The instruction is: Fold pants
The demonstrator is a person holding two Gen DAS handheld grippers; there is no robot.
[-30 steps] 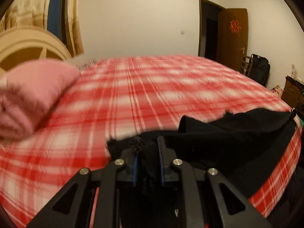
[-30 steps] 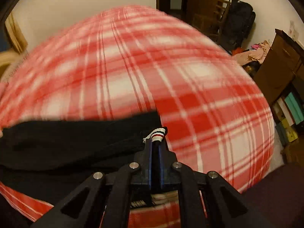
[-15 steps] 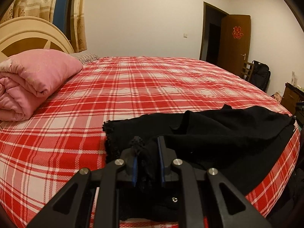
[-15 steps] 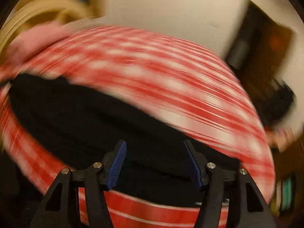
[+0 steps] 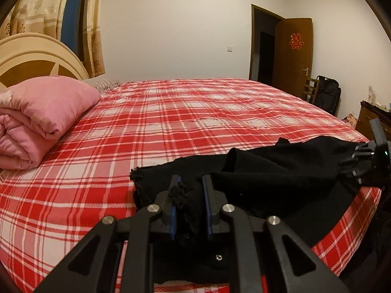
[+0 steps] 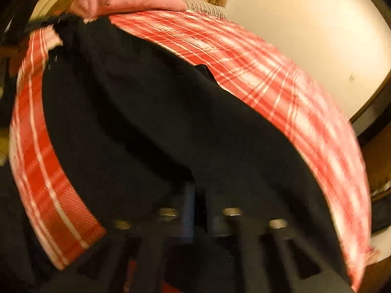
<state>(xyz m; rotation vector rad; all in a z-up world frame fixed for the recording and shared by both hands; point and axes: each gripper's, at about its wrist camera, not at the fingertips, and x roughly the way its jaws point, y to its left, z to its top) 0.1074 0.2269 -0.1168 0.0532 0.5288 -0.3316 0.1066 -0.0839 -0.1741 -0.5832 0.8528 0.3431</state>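
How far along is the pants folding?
Early. The black pants lie crumpled along the near edge of the plaid bed, with no neat fold yet. The left gripper clamps one bunched end. The right gripper's state is blurred. Folding remains.

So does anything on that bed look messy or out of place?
Only the black pants: they lie crumpled along the near edge of the bed, one flap bunched up, part hanging over the side. The left gripper pinches a frayed end. The pink quilt is neatly folded.
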